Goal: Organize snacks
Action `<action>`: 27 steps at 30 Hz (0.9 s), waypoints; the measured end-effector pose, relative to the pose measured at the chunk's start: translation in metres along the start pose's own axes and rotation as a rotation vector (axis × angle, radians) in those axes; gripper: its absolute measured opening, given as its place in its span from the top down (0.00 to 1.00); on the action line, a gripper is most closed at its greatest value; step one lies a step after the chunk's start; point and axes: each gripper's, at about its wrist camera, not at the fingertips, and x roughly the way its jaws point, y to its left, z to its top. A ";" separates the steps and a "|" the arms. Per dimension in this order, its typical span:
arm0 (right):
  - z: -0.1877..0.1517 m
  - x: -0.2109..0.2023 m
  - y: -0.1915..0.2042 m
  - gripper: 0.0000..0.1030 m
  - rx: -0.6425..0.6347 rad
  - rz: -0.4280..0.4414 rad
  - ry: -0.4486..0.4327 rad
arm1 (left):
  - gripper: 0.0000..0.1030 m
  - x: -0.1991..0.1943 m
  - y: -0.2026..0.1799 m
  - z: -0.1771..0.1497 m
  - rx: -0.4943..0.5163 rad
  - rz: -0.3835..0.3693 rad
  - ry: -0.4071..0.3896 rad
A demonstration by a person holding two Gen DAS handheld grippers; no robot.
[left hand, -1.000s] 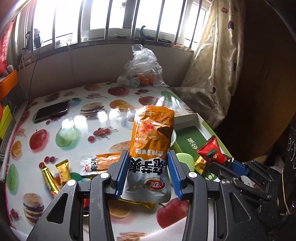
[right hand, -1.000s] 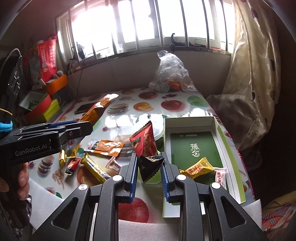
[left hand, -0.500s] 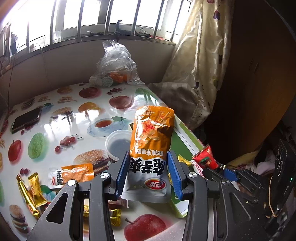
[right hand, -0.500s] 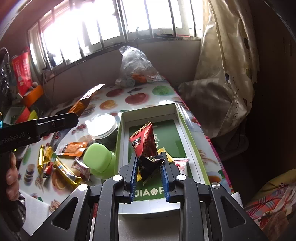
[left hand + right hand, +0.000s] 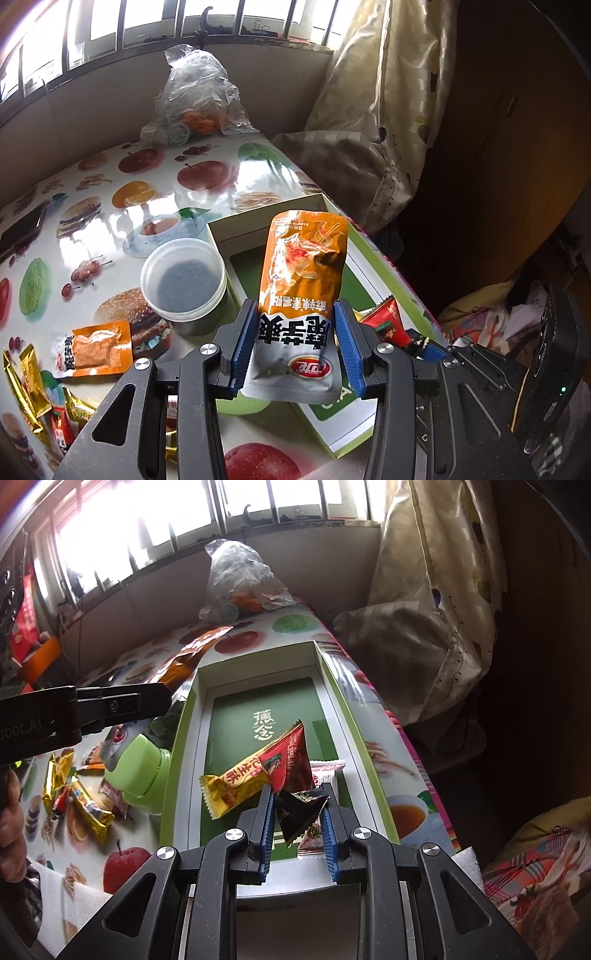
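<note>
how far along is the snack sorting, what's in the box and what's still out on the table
Early. Done: a yellow bar and a white packet lie in the green box. In hand: the left gripper holds an orange pouch, and the right gripper holds a red and black packet over the box. Left: a small orange pouch and gold bars on the table.

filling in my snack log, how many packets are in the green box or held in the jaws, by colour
orange pouch, left jaws: 1
red and black packet, right jaws: 1
yellow packet, in the green box: 1
white and pink packet, in the box, partly hidden: 1
total: 4
</note>
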 end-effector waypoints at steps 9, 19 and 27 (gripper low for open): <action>-0.003 0.009 -0.006 0.78 -0.007 -0.030 0.014 | 0.57 0.023 -0.012 -0.001 0.026 0.019 0.049; -0.005 0.009 -0.009 0.78 -0.004 -0.022 0.012 | 0.56 0.042 -0.019 -0.004 0.031 0.030 0.095; -0.006 0.009 -0.007 0.78 -0.006 -0.019 0.013 | 0.56 0.045 -0.022 -0.006 0.033 0.029 0.104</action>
